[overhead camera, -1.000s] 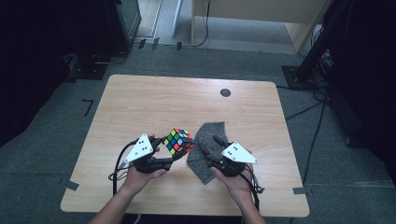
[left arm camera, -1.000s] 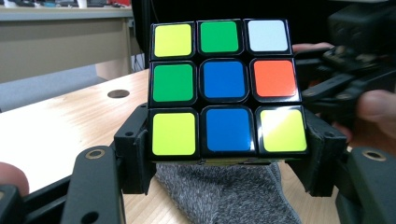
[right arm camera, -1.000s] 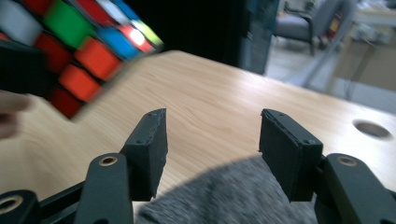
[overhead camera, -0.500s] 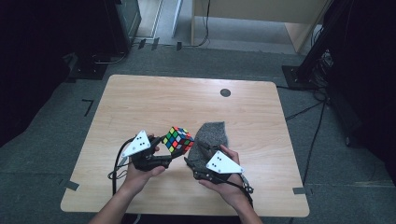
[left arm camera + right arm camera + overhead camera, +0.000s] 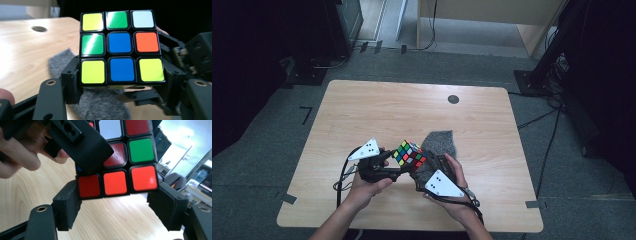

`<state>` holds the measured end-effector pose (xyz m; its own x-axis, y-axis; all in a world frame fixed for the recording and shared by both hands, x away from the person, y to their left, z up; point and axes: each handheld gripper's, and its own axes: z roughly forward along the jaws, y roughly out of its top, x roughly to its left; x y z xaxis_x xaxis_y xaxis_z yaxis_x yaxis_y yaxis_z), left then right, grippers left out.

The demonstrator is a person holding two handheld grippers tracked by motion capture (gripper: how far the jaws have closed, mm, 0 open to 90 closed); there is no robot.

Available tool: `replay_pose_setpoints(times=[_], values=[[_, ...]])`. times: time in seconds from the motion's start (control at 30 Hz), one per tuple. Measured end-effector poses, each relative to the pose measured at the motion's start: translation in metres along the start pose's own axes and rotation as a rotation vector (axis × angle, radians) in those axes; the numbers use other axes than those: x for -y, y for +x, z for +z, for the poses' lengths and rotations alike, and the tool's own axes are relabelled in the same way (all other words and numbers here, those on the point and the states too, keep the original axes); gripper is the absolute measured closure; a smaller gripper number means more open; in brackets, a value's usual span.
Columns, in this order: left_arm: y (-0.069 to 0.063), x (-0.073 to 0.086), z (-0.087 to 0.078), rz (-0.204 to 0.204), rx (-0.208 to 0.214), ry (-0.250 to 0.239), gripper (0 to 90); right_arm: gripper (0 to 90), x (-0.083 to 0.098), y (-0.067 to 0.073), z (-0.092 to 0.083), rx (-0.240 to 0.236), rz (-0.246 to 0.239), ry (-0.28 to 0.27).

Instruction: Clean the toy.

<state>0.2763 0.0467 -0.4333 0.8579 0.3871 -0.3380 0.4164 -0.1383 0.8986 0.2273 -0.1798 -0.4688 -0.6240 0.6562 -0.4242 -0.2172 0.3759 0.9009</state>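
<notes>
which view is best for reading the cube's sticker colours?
The left gripper view: the cube presents one whole face square-on, all nine stickers legible, held between that gripper's fingers. The right gripper view shows another face, cropped at the top and partly covered by a black gripper part. The high view shows the cube small and angled.

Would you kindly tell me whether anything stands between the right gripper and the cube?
Nothing visible does. The right gripper's open jaws flank the cube's bottom row. The left gripper, shut on the cube, covers part of that face higher up.
</notes>
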Motion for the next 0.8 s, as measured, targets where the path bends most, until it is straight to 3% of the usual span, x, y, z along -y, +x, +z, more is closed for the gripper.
replay_pose_setpoints(times=[0.2, 0.3, 0.4, 0.5, 0.6, 0.67, 0.8], values=[[0.007, -0.001, 0.0, -0.061, 0.045, 0.023, 33.8, 34.6, -0.002, 0.002, -0.003, 0.012, -0.075, -0.008], [0.008, -0.001, 0.0, -0.065, 0.053, 0.024, 33.2, 34.8, -0.003, 0.001, -0.003, -0.008, -0.047, -0.005], [0.007, -0.002, -0.001, -0.046, 0.041, 0.01, 31.2, 34.9, -0.002, -0.002, -0.004, -0.038, 0.015, 0.004], [0.008, -0.005, -0.006, -0.034, 0.042, -0.016, 23.9, 34.9, 0.001, -0.007, -0.005, -0.042, 0.044, 0.031], [0.011, -0.006, -0.012, -0.017, 0.023, -0.043, 21.0, 34.9, 0.004, -0.016, -0.008, -0.038, 0.117, 0.052], [0.012, -0.005, -0.015, 0.021, -0.013, -0.046, 20.5, 35.0, 0.006, -0.023, -0.01, -0.029, 0.178, 0.062], [0.009, 0.006, -0.01, 0.194, -0.161, 0.016, 20.4, 34.9, 0.005, -0.035, -0.015, -0.019, 0.285, 0.084]])
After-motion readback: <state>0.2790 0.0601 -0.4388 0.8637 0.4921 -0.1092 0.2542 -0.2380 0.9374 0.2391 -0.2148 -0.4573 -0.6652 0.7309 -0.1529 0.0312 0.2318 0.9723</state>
